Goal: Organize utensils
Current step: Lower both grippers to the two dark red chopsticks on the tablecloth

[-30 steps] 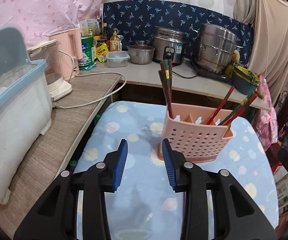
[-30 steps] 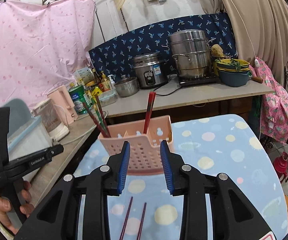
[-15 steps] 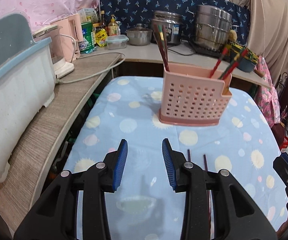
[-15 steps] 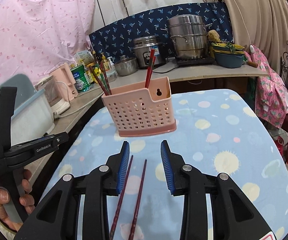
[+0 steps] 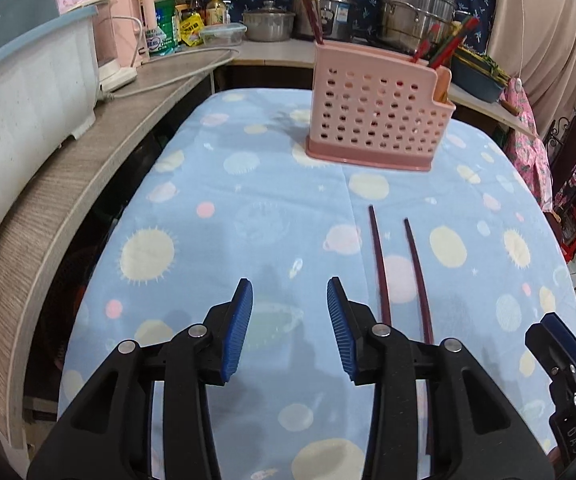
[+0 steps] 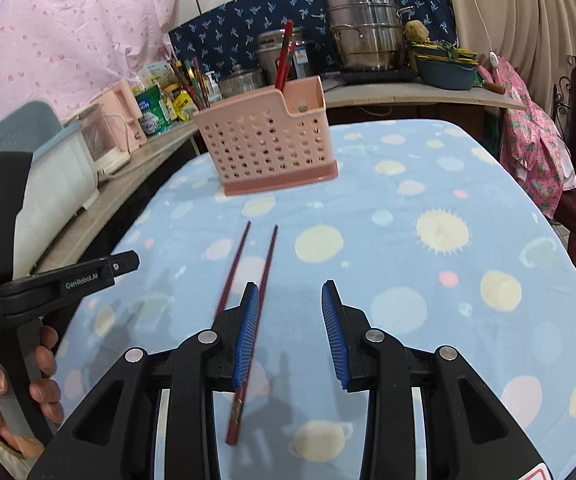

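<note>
Two grippers over the spotted tablecloth, chopsticks lying loose in front of them.

The blue tablecloth carries a pink holder at its far side, chopsticks standing in it. Nearer, two dark red chopsticks lie side by side on the cloth. The left gripper is opening, nothing between its jaws. The right gripper hangs parted and empty, one chopstick running under its left finger.

Left gripper: black plastic arms, ribbed blue pads, round silver screws at pivots. Right gripper: same build, white panels under arms, red-and-white sticker at lower right corner. Left gripper handle bears white "GenRobot.AI" lettering. Left hand: cream cuff at wrist.
</note>
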The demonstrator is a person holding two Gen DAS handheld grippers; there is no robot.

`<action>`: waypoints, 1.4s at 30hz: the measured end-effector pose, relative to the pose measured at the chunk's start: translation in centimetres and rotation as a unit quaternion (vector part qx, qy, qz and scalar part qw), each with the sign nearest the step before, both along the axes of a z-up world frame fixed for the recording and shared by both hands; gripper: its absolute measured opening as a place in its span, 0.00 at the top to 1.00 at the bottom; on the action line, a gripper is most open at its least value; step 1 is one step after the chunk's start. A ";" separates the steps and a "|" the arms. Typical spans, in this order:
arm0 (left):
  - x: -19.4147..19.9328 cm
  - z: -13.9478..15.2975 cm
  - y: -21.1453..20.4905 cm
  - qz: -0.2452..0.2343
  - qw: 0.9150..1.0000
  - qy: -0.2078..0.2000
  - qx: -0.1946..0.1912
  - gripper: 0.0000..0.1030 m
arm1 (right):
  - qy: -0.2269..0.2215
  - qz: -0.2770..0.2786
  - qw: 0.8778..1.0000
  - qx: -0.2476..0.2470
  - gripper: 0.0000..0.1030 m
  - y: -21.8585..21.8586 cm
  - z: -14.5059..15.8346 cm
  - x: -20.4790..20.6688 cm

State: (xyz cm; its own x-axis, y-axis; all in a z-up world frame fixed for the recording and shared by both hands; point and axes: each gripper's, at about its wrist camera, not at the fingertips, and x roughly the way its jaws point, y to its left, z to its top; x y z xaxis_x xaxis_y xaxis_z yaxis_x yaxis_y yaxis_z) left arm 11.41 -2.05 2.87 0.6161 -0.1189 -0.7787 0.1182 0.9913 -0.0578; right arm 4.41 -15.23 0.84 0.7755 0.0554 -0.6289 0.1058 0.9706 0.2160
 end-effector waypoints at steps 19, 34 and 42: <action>-3.0 -3.3 -1.0 -0.024 0.999 0.036 0.008 0.53 | 0.062 0.037 0.997 0.009 0.68 2.9 -5.4 -2.7; -3.9 -4.6 -0.9 -0.027 0.998 0.052 0.017 0.47 | 0.066 0.055 0.996 0.003 0.68 5.4 -6.5 -2.6; -4.0 -4.8 -1.0 -0.027 0.998 0.055 0.016 0.46 | 0.064 0.048 0.997 -0.021 0.80 5.6 -6.6 -2.7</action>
State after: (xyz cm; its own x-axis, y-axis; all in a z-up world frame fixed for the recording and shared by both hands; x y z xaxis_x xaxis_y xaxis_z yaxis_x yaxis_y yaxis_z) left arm 7.41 -3.01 -1.91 0.5199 -0.1243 -0.8451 0.1662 0.9852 -0.0427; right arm 1.70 -9.68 -5.81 0.6809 0.0971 -0.7259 0.0368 0.9854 0.1664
